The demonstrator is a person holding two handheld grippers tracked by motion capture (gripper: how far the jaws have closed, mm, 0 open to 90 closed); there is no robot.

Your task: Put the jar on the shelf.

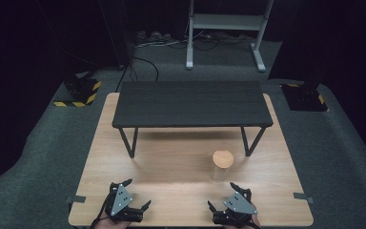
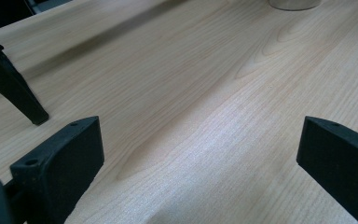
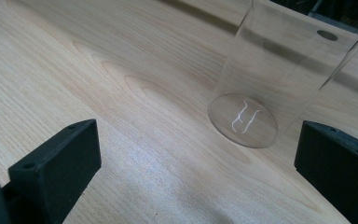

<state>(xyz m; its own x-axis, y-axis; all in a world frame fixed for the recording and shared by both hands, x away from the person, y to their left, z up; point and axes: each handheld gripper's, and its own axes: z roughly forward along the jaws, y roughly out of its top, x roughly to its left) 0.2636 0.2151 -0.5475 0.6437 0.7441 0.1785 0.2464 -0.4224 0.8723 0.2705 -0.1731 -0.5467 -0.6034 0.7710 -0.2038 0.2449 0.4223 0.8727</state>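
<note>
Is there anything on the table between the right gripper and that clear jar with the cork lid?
Nothing visible. The right gripper sits open at the near edge, and the jar stands just beyond it with bare wooden table between them. The black riser shelf lies farther back, behind the jar.

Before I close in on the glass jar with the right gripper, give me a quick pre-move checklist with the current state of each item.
1. Right gripper open: ok, jaws stand wide apart in the right gripper view.
2. Glass jar upright on the table: ok.
3. Cork lid seated on the jar: ok in the high view; how tightly, cannot tell.
4. Path from the right gripper to the jar clear: ok, bare wood between them.
5. Left gripper out of the way: ok, open at the near edge, off to the left.
6. Clearance from the black shelf leg behind the jar: cannot tell.
</note>
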